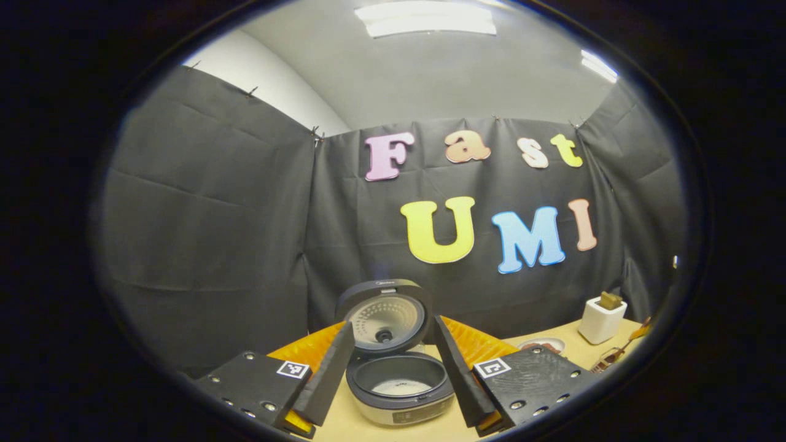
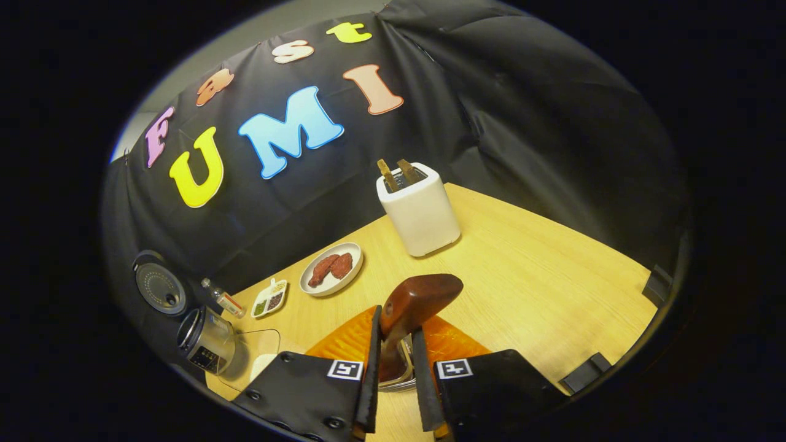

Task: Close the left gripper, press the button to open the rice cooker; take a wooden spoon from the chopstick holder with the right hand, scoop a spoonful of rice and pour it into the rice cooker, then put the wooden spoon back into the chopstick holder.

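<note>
**Cooker open, spoon in the right gripper**

In the left gripper view the left gripper (image 1: 393, 380) hangs with its two fingers spread wide, holding nothing. Between them, on the pale wooden table (image 1: 344, 423), sits the rice cooker (image 1: 399, 387) with its lid (image 1: 384, 316) swung up and back, the inner pot bare and a light patch showing at its bottom. Farther to the right on the same table stands the white chopstick holder (image 1: 600, 320), with a brown handle end poking from its top, and a small white plate (image 1: 543, 345) lies between it and the cooker.

In the right gripper view the right gripper (image 2: 396, 368) has both fingers pressed against the neck of the wooden spoon (image 2: 417, 304), whose dark rounded bowl rises above the fingertips and tilts to the right. The spoon is up off the table. Beyond it the chopstick holder (image 2: 420, 212) stands upright with two wooden handles sticking out. A plate (image 2: 331, 269) with reddish-brown pieces lies to its left, then a small divided dish (image 2: 270, 298) and a little bottle (image 2: 222, 299). The open rice cooker (image 2: 206, 341) sits at the far left edge.
</note>
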A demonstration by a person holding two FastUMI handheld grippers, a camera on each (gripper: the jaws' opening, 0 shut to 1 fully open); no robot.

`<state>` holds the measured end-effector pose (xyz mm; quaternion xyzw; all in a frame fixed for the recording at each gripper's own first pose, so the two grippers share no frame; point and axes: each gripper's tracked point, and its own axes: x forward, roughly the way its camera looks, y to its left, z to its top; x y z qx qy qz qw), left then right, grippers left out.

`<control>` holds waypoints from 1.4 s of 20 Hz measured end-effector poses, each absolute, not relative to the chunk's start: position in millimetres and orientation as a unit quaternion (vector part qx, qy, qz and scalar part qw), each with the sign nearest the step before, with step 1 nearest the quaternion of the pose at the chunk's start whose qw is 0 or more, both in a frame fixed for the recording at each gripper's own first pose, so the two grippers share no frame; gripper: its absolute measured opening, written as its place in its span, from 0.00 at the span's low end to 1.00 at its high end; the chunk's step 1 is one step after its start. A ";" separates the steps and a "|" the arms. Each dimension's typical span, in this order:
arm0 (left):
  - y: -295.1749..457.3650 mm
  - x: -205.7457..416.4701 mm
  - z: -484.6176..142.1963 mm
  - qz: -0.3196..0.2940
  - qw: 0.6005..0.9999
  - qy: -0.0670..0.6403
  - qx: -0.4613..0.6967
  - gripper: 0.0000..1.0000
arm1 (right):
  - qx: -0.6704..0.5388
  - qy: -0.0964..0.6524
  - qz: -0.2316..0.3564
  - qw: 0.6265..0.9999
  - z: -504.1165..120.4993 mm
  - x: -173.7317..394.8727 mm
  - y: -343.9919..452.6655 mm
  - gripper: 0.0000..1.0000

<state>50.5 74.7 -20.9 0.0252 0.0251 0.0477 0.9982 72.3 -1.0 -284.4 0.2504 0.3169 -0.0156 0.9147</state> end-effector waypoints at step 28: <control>165.0 99.8 -58.8 0.057 0.998 0.037 0.017 0.81 | -0.006 0.225 0.153 0.962 -173.2 92.7 201.2 0.08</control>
